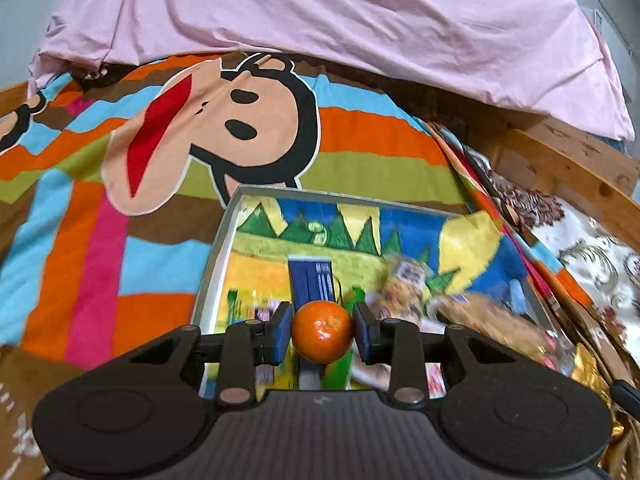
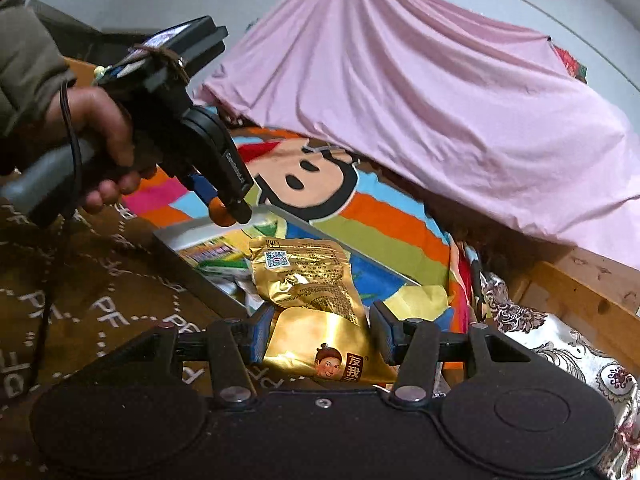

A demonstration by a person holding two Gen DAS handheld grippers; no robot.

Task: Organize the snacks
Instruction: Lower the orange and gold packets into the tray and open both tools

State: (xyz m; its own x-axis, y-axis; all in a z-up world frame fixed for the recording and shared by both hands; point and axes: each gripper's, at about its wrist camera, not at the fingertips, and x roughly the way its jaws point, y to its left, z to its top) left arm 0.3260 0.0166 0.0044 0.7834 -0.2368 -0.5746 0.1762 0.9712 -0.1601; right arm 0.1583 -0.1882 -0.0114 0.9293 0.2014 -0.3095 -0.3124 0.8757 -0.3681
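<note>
Nearest our left camera, our left gripper [image 1: 322, 334] has its jaws clenched on a mandarin [image 1: 322, 331], blue pads pressed to either side of the fruit, held above the tray [image 1: 218, 256]. Our right gripper [image 2: 320, 338] grasps a gold packet [image 2: 324, 346] between its jaws, the pads tight against the foil on both sides; this packet hangs over the near corner of the tray. A second gold packet [image 2: 298, 276], crinkled and showing a printed code, lies just beyond it, partly over the tray's edge. From the right camera we also see our left hand [image 2: 100, 152] around the left gripper's handle, with the mandarin showing at its tip above the tray's far side. Inside the tray sit blurred snack packs [image 1: 412, 280] on a bright picture lining. Under the tray lies the bed's striped blanket [image 1: 360, 160] with a cartoon monkey face, and a pink sheet [image 1: 360, 20] is heaped behind it.
</note>
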